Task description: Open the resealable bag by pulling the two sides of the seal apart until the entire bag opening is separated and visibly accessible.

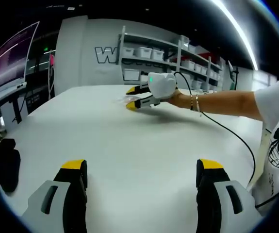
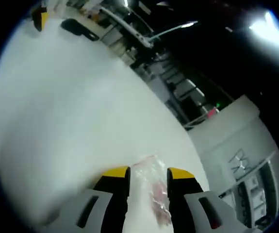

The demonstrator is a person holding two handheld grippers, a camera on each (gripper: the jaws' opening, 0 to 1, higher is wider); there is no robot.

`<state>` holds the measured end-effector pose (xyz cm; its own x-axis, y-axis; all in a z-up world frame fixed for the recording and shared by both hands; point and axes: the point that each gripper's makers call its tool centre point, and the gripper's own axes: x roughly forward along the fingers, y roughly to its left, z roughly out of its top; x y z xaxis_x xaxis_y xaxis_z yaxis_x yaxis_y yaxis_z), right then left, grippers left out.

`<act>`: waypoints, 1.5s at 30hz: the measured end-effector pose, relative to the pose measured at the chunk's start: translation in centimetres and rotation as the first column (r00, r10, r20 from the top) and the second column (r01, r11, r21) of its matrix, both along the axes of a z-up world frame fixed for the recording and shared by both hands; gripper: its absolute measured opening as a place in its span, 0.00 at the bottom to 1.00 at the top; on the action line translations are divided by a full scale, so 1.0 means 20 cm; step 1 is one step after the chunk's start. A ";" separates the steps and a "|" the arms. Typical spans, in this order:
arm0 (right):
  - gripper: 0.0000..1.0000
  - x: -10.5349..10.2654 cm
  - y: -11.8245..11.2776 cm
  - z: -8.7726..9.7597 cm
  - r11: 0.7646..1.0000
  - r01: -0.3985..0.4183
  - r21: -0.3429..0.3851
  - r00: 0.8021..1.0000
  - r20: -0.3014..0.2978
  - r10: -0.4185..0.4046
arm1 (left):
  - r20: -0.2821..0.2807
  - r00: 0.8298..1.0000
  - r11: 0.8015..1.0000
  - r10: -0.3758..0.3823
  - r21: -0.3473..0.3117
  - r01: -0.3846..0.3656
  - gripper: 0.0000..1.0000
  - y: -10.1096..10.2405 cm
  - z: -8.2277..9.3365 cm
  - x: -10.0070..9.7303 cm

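Yellow tips are seen on each grey hand-held gripper (image 1: 141,177) — the tabletop (image 1: 129,141) white, the bag (image 2: 151,187) clear with pink.

Bag (image 2: 151,187) on table (image 2: 57,121), between right tool (image 2: 148,175) jaws; left tool (image 1: 141,167) well apart.

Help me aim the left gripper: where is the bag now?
The clear bag lies on the white table, between the right gripper's yellow-tipped jaws; in the left gripper view, far across the table.

A large "W" (rest hidden) marks the grey wall (image 1: 81,53).
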<state>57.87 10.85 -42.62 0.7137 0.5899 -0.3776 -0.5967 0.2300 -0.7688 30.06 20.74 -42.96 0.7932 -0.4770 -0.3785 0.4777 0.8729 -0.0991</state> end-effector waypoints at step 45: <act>0.00 0.03 0.03 -0.11 0.948 0.227 0.225 0.934 -0.326 -0.146 | 0.018 1.000 1.000 0.008 0.000 -0.008 0.92 0.02 0.03 -0.01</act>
